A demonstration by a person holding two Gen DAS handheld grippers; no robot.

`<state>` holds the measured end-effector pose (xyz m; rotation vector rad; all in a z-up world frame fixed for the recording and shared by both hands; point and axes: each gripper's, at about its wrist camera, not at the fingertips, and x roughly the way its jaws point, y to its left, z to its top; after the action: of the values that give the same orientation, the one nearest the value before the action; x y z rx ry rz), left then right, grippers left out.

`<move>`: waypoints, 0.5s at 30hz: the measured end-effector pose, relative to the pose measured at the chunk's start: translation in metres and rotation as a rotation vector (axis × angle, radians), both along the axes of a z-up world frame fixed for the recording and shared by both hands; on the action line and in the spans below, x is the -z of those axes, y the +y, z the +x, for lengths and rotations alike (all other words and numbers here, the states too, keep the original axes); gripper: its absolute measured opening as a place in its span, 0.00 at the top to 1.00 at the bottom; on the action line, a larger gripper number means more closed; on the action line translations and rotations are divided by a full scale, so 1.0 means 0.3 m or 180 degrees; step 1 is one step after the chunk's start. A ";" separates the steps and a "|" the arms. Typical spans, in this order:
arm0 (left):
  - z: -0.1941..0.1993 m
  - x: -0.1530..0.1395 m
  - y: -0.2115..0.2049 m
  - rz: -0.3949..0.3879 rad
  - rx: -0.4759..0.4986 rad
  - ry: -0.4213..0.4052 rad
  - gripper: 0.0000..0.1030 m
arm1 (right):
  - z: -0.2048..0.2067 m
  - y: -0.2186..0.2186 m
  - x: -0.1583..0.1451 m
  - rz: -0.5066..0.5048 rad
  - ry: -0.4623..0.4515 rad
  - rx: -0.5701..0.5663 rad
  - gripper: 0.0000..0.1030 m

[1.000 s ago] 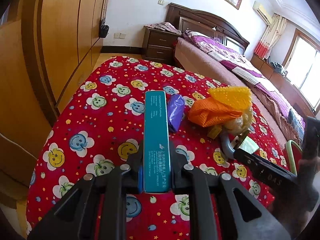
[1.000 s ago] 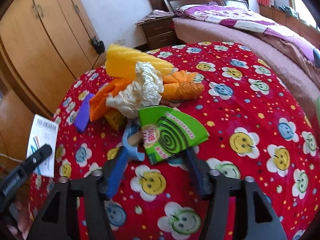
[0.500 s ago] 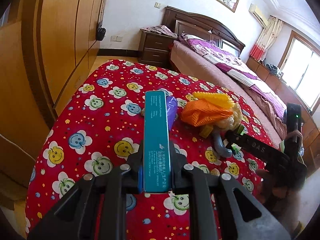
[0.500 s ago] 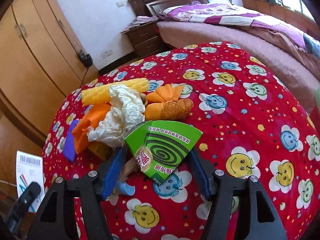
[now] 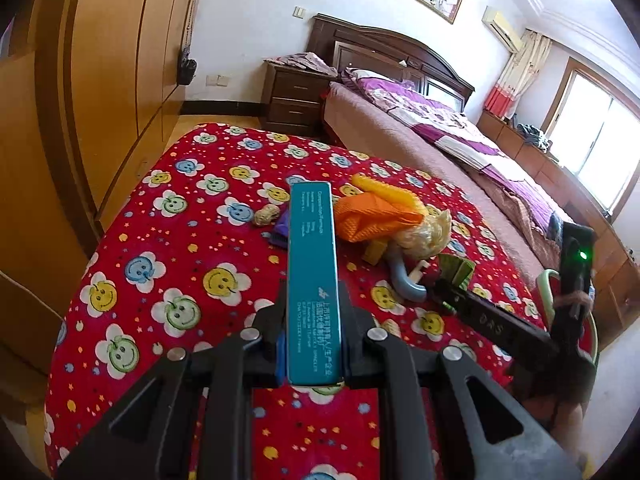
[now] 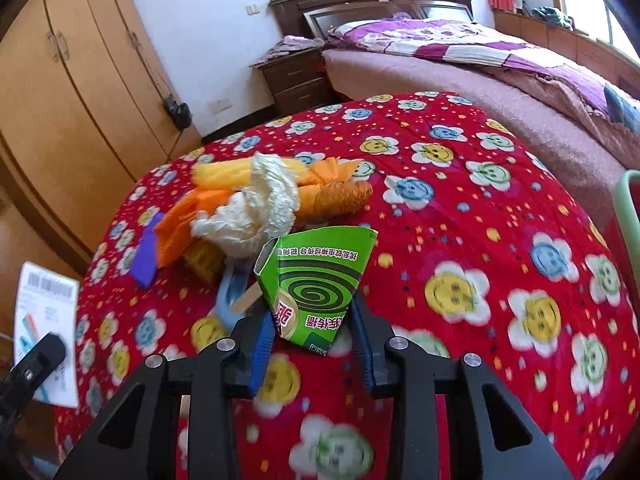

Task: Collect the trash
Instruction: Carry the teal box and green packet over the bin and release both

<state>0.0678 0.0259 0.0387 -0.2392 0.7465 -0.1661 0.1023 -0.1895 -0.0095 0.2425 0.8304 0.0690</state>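
Note:
My left gripper (image 5: 313,320) is shut on a long teal box (image 5: 313,276) and holds it above the red smiley-face cloth (image 5: 172,248). My right gripper (image 6: 314,320) is shut on a green mosquito-coil box (image 6: 316,280), lifted above the cloth (image 6: 500,280). A trash pile lies mid-table: orange mesh (image 5: 368,216), yellow mesh (image 6: 224,174), a crumpled cream bag (image 6: 256,216), a purple wrapper (image 6: 148,256), a grey-blue hook (image 5: 404,280) and a peanut (image 5: 267,214). The right gripper also shows in the left wrist view (image 5: 444,292), and the white underside of the teal box in the right wrist view (image 6: 44,332).
A wooden wardrobe (image 5: 100,80) stands along the left. A bed (image 5: 460,148) with purple bedding and a nightstand (image 5: 296,96) lie beyond the table. A green rim (image 6: 628,216) shows at the table's right edge.
Both grippers have pulled back and risen from the pile with their boxes held. The green box has come up off the cloth. The pile looks farther away and a peanut has come into view.

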 end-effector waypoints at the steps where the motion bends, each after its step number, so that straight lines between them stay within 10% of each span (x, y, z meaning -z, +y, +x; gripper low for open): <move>1: -0.006 -0.004 -0.004 -0.0010 0.0012 0.0000 0.82 | -0.027 -0.005 -0.011 0.0030 -0.0028 -0.0008 0.65; 15: -0.122 -0.112 -0.171 -0.0018 0.0529 -0.0114 0.82 | -0.337 -0.246 -0.162 0.0121 -0.0173 0.0015 0.65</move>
<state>0.0313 -0.0254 0.0725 -0.1790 0.7302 -0.3292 0.0012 -0.2634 0.0390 0.2773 0.7750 0.0867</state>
